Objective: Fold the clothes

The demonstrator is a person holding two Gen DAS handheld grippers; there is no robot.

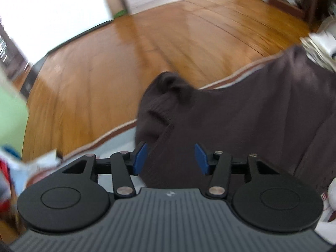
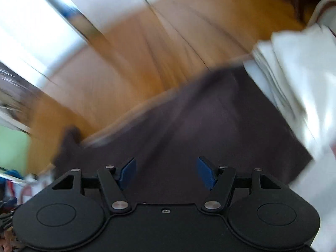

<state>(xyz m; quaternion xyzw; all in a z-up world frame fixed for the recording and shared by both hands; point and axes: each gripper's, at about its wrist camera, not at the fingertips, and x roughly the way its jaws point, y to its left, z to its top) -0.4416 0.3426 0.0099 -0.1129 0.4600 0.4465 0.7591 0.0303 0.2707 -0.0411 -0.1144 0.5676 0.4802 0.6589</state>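
Dark brown knitted cloth, a sweater [image 1: 241, 121], lies spread ahead of both tools on a pale surface with a light edge band [image 1: 117, 130]. The left gripper [image 1: 171, 157] has its blue pads [image 1: 140, 157] apart, and nothing is pinched between them; a bunched, ribbed part of the sweater rises just beyond the tips. The right gripper [image 2: 166, 173] is also open, wider, with the sweater [image 2: 199, 121] beneath and ahead of it, not held. To its right, touching the sweater's edge, sits a stack of white folded cloth [image 2: 298, 69], though the blur makes its exact make-up hard to tell. Farther ahead of both tools stretches a wooden floor [image 1: 147, 48].
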